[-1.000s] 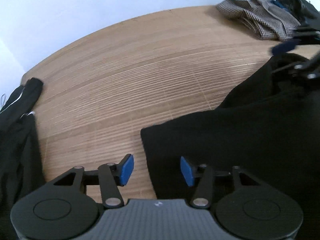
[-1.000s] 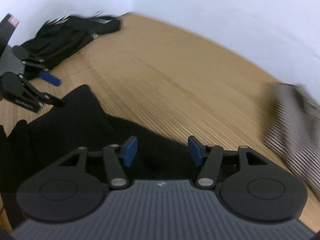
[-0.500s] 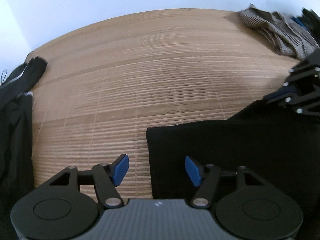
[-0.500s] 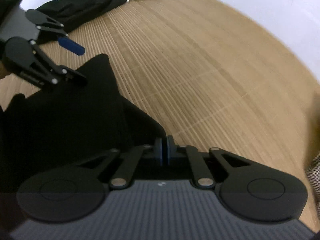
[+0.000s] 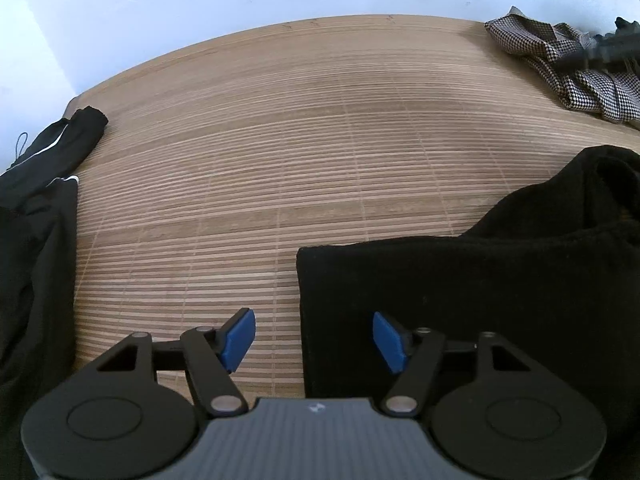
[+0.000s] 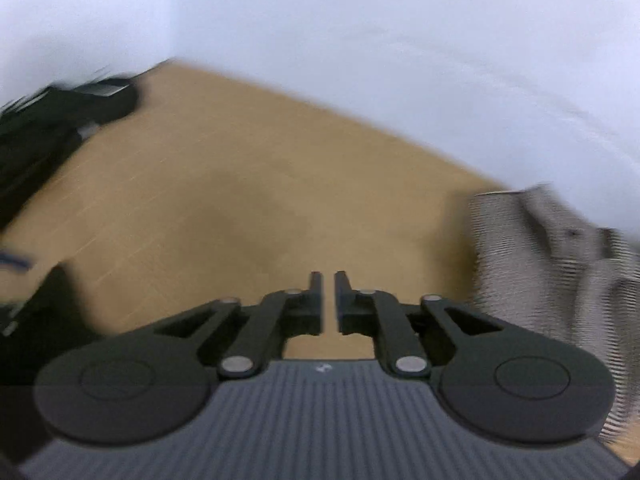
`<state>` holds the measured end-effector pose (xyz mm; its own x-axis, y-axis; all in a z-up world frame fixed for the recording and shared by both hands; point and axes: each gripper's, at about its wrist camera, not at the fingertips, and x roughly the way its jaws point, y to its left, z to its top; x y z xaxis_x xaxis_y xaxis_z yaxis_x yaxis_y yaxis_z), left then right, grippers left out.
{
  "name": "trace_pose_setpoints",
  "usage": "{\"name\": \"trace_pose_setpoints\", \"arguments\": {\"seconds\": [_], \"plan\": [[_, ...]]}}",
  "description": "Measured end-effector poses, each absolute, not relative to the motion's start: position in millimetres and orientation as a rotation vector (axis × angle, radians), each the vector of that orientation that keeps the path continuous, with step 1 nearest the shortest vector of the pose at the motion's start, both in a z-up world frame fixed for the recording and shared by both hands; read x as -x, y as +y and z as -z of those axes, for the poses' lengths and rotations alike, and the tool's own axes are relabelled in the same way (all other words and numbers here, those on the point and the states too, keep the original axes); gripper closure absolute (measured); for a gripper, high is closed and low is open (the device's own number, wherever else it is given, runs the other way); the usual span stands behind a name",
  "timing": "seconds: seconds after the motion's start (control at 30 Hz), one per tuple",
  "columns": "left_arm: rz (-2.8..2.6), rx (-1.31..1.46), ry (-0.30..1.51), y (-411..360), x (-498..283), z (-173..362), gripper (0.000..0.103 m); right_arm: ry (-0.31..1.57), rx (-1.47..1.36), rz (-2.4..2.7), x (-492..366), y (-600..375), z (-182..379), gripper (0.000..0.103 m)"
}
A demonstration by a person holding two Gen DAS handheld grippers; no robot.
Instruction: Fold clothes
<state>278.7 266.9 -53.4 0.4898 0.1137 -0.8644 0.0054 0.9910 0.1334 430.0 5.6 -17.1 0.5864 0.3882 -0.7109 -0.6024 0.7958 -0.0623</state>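
Note:
A black garment [image 5: 480, 288] lies folded on the wooden table, its left edge straight, its far right part bunched up. My left gripper [image 5: 314, 340] is open and empty, low over the garment's near left corner; its right finger is over the cloth, its left finger over bare wood. My right gripper [image 6: 328, 296] is shut with nothing seen between the fingers, lifted above bare wood in a blurred view. The black garment shows only as a dark edge at the lower left in the right wrist view [image 6: 52, 308].
A checked garment [image 5: 560, 64] lies crumpled at the far right of the table; it also shows in the right wrist view [image 6: 560, 260]. A black jacket with white piping [image 5: 36, 208] lies along the left edge. A white wall stands behind the table.
My right gripper closed at the black garment half a second ago; it has since risen and swung away toward the checked garment, fingers shut and empty. My left gripper stayed open at the corner.

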Motion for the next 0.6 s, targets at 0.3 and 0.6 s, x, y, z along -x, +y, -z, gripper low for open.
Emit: {"name": "trace_pose_setpoints", "arguments": {"seconds": [0.3,0.6], "plan": [[0.088,-0.086,1.058,237,-220,38,0.027,0.878,0.482,-0.862,-401,48,55,0.070],[0.072,-0.086,1.101,198,-176,66,0.022,0.903,0.743,-1.043,-382,87,76,0.054]]}}
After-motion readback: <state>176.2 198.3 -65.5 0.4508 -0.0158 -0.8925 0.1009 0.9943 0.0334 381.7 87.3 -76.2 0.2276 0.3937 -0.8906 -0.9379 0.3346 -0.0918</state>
